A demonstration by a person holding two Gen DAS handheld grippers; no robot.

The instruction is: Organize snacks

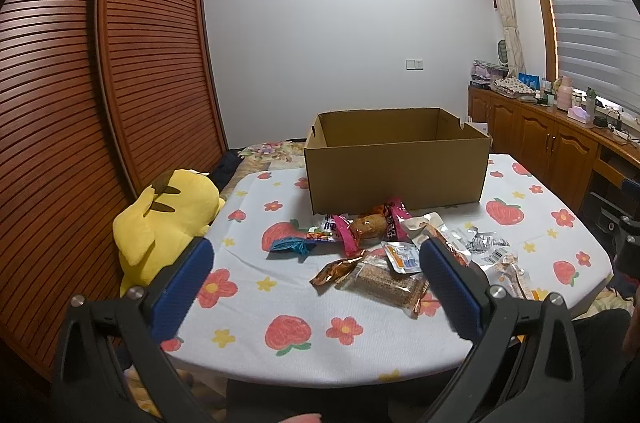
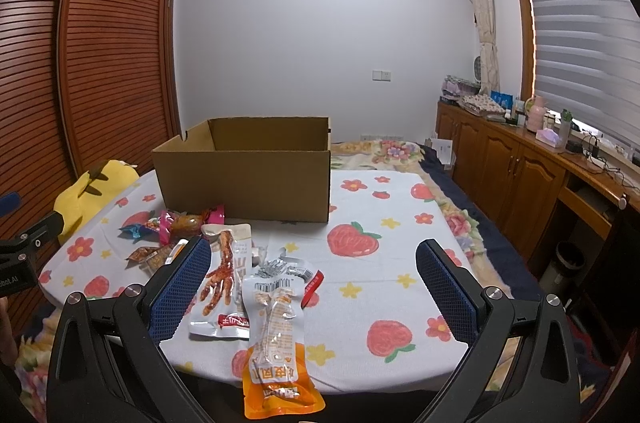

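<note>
Right wrist, open cardboard box (image 2: 244,183), snacks (image 2: 224,275) outside

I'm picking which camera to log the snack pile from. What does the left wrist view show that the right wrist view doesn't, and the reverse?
Only the left wrist view shows the brown bar in clear wrap and the whole yellow plush toy.

Only the right wrist view shows the orange-bottomed packet overhanging the near table edge, and the red chicken-foot packet in full.

Both show the open cardboard box, no snacks visible inside it, the snack pile in front, the strawberry-print cloth, and open fingers holding nothing.
</note>
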